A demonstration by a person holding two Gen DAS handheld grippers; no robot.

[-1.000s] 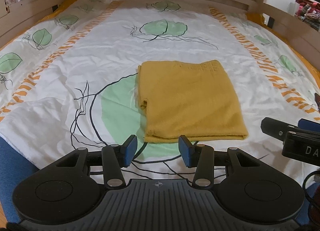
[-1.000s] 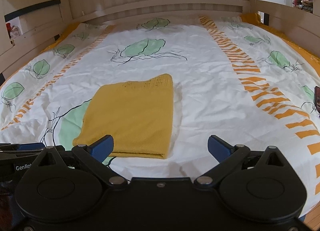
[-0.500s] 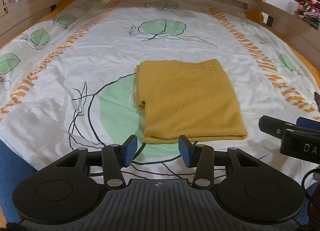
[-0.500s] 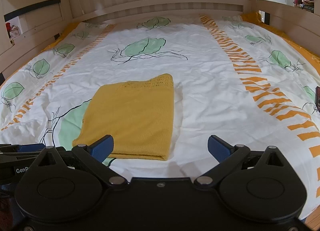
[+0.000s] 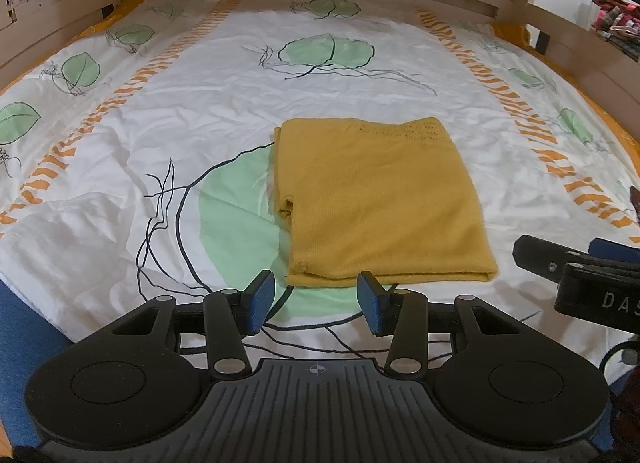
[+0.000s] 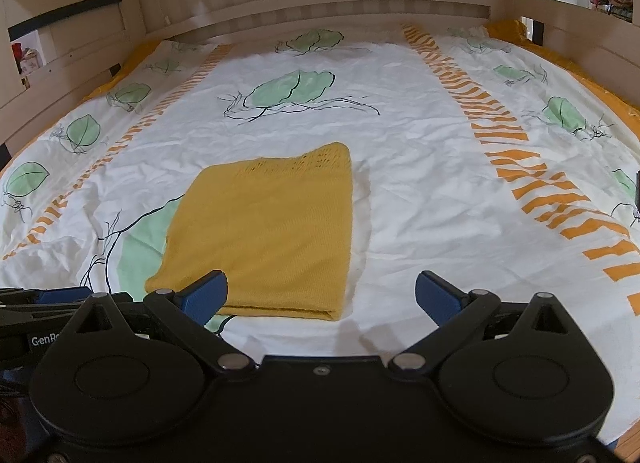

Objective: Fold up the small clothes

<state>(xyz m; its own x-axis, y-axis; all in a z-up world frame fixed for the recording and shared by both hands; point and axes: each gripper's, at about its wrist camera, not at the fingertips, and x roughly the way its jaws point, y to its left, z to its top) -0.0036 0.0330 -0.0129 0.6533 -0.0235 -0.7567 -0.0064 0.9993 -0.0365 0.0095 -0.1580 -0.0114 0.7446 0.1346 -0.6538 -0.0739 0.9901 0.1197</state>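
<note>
We saw a mustard-yellow knitted garment (image 5: 384, 199) folded into a neat rectangle, with an openwork band along its far edge, lying flat on the leaf-printed bedcover (image 5: 200, 111) just beyond both tools. Our left gripper (image 5: 316, 299) stood partly spread, holding nothing; our right gripper (image 6: 320, 295) gaped wide, also empty. Partial lettering read "DAS" and "GenRo", possibly cut off by the frame.

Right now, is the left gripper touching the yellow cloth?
Apart. The left wrist view shows the left gripper open and empty, with a strip of bedsheet visible between its fingertips and the near edge of the folded yellow cloth.
</note>
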